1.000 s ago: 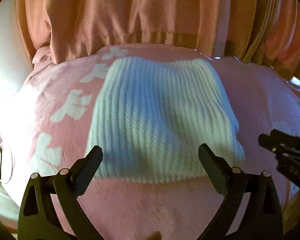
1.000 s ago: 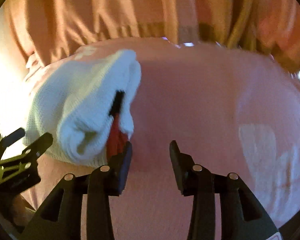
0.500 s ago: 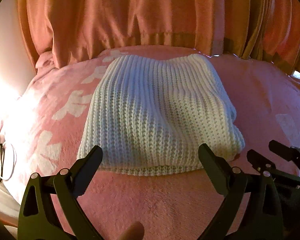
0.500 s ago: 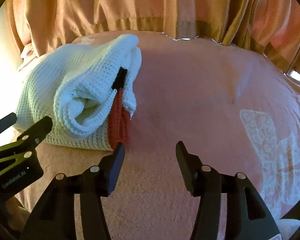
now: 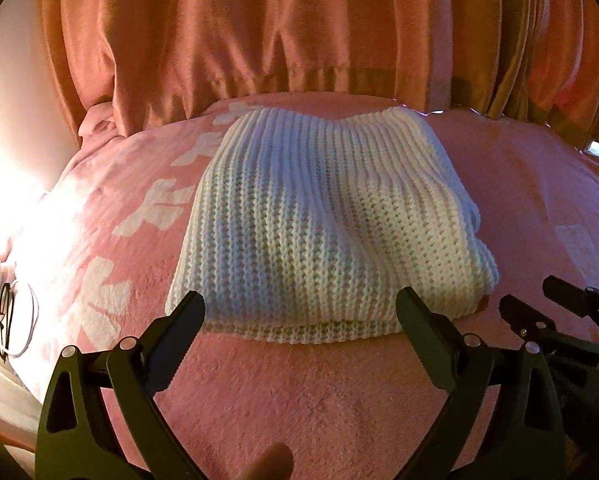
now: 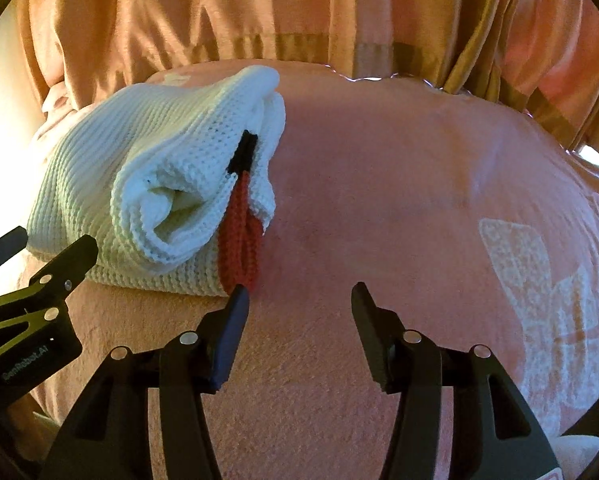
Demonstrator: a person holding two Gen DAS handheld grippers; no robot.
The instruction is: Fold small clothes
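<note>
A folded white knitted garment (image 5: 319, 232) lies on a pink blanket (image 5: 299, 392), straight ahead of my left gripper (image 5: 301, 312). That gripper is open, its fingers wide apart just short of the garment's near hem, holding nothing. In the right wrist view the same garment (image 6: 139, 184) shows its rolled right end, with a red and black knit edge (image 6: 239, 236) sticking out. My right gripper (image 6: 297, 300) is open and empty; its left fingertip (image 6: 237, 304) sits just below the red edge. The right gripper's fingers (image 5: 539, 320) appear at the right edge of the left wrist view.
Orange-pink curtains (image 5: 299, 32) hang behind the bed along the blanket's far edge. White patterns mark the blanket at left (image 5: 99, 296) and at right (image 6: 539, 300). Glasses and a cable (image 5: 7, 316) lie at the bed's left side. A fingertip (image 5: 267, 464) shows at the bottom.
The right gripper's jaws opened wider and it came slightly down and closer to the garment's red edge. The left gripper kept still, open in front of the hem.
</note>
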